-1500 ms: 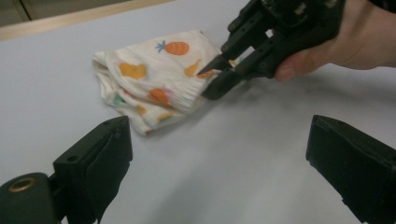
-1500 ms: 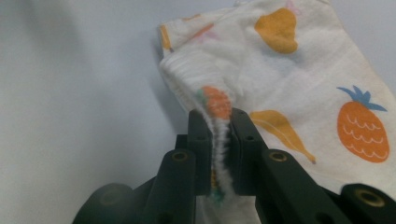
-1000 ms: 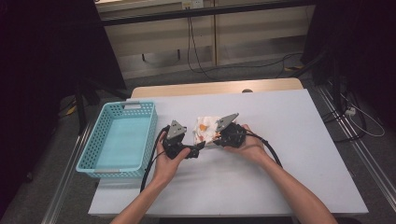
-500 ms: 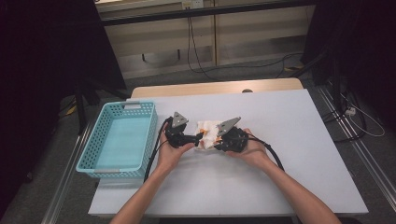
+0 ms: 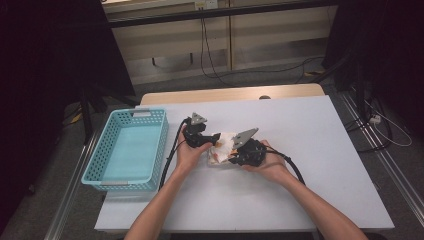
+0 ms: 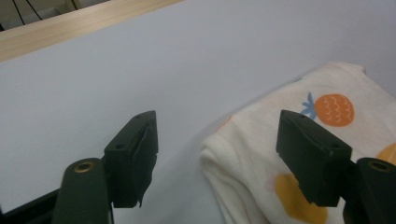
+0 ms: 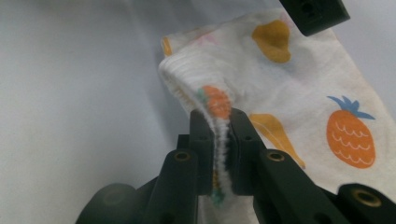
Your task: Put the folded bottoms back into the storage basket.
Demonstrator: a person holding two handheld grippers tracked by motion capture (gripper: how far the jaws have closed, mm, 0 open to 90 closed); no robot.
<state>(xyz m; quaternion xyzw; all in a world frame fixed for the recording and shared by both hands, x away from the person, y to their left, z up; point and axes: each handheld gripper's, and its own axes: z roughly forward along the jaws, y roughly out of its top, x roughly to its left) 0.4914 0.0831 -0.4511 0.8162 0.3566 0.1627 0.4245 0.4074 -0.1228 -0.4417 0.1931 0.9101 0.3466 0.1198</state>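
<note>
A small cream cloth printed with orange pineapples and yellow fruit (image 5: 223,147) lies folded near the middle of the white table (image 5: 310,150). My right gripper (image 7: 220,140) is shut on a ribbed edge of the cloth (image 7: 205,93), lifting it into a ridge. My left gripper (image 6: 219,140) stands open just above the table, its jaws wide apart over the cloth's corner (image 6: 261,140). In the high view the left gripper (image 5: 207,138) is at the cloth's left side and the right gripper (image 5: 235,155) at its lower right.
A light blue plastic basket (image 5: 127,150) sits at the table's left side, close to my left forearm. A wooden strip (image 5: 230,94) runs along the table's far edge. Cables (image 5: 170,160) trail from both grippers. Bare table lies to the right and front.
Both grippers have drawn closer together over the cloth. The cloth now looks smaller and folded between them, with the right gripper holding its edge.
</note>
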